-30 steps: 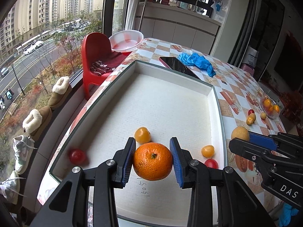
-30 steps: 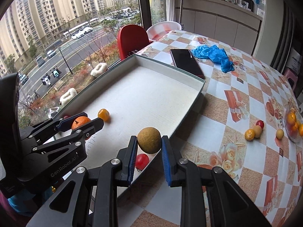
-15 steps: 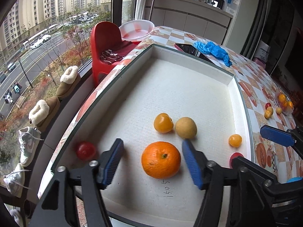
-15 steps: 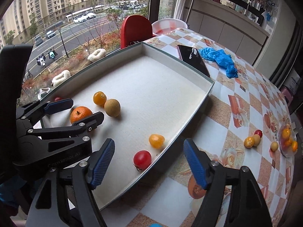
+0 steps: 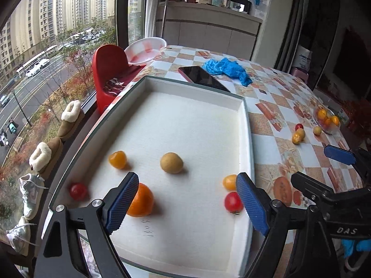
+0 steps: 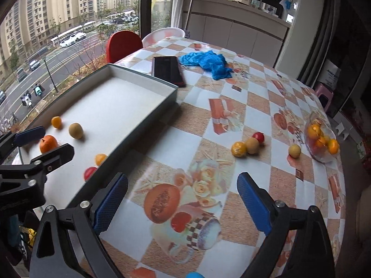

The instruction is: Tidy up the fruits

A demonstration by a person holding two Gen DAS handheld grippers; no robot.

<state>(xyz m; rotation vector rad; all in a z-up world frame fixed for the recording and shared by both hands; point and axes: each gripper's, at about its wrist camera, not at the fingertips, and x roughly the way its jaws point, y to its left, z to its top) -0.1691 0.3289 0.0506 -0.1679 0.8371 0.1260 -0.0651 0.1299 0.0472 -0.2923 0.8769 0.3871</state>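
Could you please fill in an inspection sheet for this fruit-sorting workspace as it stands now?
Surface: table under a checked, fruit-printed cloth.
Job's things: white tray holds six fruits: an orange, a tan round fruit, two small orange fruits and two red ones. Four loose fruits lie on the cloth beside a glass bowl of fruit.
Clutter: dark phone and crumpled blue glove beyond the tray.
Grippers: left hand-held gripper over the tray, jaws just opened, holding nothing; right hand-held gripper over bare cloth, jaws just opened, empty.
Cables: nothing seen.
Surroundings: red chair, pink basin, shoes by the window, cabinets behind.
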